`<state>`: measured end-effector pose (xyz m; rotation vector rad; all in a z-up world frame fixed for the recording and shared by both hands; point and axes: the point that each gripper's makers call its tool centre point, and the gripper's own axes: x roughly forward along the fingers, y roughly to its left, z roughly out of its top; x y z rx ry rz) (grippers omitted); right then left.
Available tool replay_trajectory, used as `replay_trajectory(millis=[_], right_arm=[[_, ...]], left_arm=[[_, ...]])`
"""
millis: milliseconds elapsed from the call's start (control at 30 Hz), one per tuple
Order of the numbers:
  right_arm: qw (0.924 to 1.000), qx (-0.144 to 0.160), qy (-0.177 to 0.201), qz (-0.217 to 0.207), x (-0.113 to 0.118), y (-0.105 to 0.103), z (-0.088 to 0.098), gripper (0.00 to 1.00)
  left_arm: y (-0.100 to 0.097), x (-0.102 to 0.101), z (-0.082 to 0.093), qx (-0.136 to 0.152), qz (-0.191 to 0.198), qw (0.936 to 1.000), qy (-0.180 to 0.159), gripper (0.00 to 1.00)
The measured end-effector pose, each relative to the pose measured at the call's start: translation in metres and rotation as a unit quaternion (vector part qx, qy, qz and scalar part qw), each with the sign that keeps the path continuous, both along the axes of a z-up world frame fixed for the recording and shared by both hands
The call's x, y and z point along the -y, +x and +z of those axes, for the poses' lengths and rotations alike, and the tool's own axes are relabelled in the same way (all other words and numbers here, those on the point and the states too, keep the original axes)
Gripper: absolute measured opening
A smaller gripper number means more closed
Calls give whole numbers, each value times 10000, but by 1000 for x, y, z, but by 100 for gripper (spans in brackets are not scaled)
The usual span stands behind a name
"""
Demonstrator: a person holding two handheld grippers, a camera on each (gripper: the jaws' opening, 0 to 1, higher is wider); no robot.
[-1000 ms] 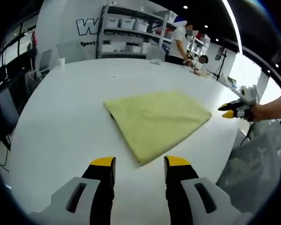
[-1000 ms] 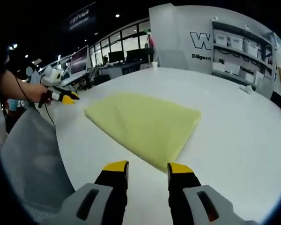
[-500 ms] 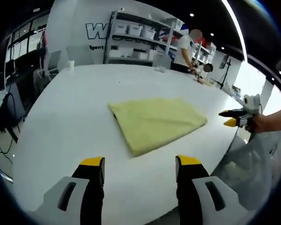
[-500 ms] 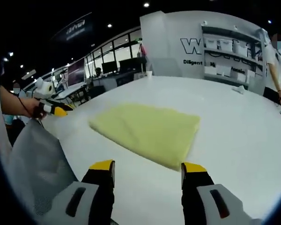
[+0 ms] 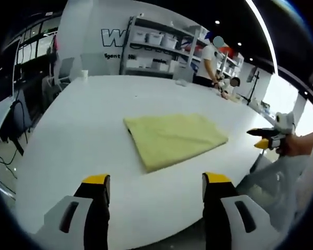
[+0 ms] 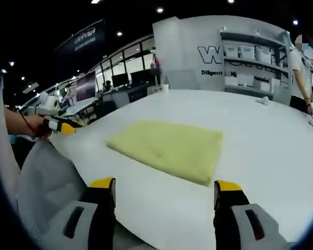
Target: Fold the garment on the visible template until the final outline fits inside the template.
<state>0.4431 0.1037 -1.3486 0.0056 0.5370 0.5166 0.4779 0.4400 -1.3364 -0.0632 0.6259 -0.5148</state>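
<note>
Since earlier frames: both tongs pulled back from garment, jaws spread wider, nothing held.

Left gripper view: left tongs [image 5: 157,180] open, empty, over near tabletop [image 5: 78,130] edge. Yellow folded garment [image 5: 173,138] flat mid-tabletop, well apart. Right tongs [image 5: 261,141] beyond garment's far side.

Right gripper view: right tongs [image 6: 167,186] open, empty. Garment [image 6: 169,147] flat, compact rectangle. Left tongs [image 6: 62,128] off tabletop edge.

Handling: judged light, soft, limp; pinch at corner or folded edge. No template outline discernible.
</note>
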Motion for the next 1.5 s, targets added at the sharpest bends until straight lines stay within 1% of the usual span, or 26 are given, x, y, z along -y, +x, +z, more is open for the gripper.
replay_trajectory(millis=[133, 333, 433, 533, 633, 700, 967, 1100, 1200, 1400, 1500], right_arm=[[10000, -46, -3, -4, -3, -6, -1, 81], [9999, -131, 73, -12, -8, -11, -2, 89], [9998, -159, 98, 1, -12, -12, 0, 92], [9998, -173, 137, 19, -14, -13, 1, 93], [9997, -204, 123, 56, -17, -14, 0, 95], [9997, -214, 124, 66, -17, -14, 1, 95], [9998, -162, 97, 101, -19, -14, 6, 96], [9998, -148, 88, 106, -20, -14, 7, 97], [9998, -155, 99, 97, -19, -13, 6, 97], [9998, -173, 96, 94, -20, -13, 6, 97], [9997, -179, 99, 97, -20, -12, 6, 96]], left_arm=[[-1, -3, 1, -33, 126, 9999, -19, 75], [-3, 1, 3, -34, 178, 9998, -82, 81], [-5, 3, 5, 17, 161, 9999, -36, 82], [-5, 3, 8, 109, 163, 9998, 10, 83], [-4, -1, 7, 58, 255, 9996, -67, 84], [-3, -2, 9, 55, 319, 9994, -133, 84], [-3, -8, 12, 47, 461, 9989, -120, 85], [-3, -16, 15, 63, 588, 9981, -159, 84], [-2, -15, 14, 30, 618, 9979, -178, 84], [-1, -16, 15, 86, 648, 9977, -175, 83], [0, -16, 16, 102, 679, 9974, -233, 82]])
